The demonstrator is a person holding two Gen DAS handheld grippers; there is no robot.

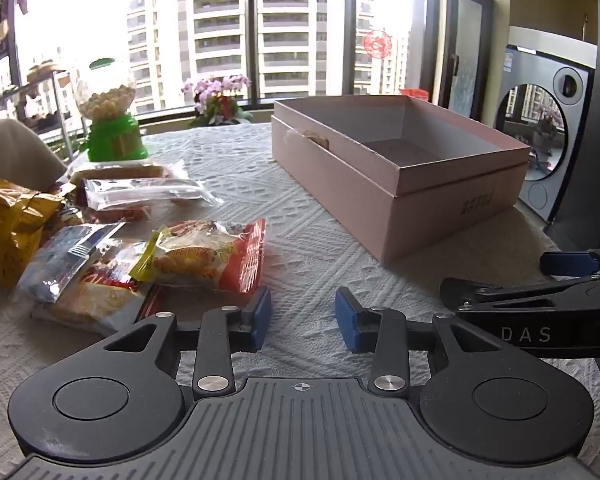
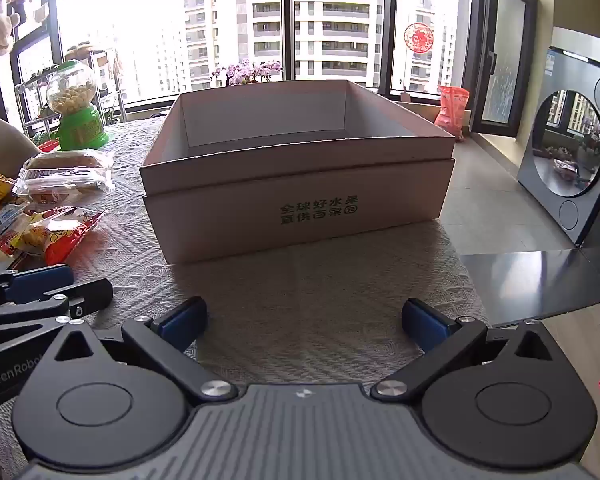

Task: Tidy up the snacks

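Nearest, the left gripper (image 1: pixel 303 318) hovers over the tablecloth (image 1: pixel 308 256) with its jaws partly apart and nothing between them. The right gripper (image 2: pixel 303 320) has its jaws spread wide, also holding nothing. Bare cloth lies ahead of both. Just beyond the left gripper's left fingertip sits the pile of snack packets (image 1: pixel 112 236), the red-and-yellow packet (image 1: pixel 208 254) closest. Farther right stands the open cardboard box (image 2: pixel 300 216), its inside bare, its right side near the table edge (image 2: pixel 464 248).
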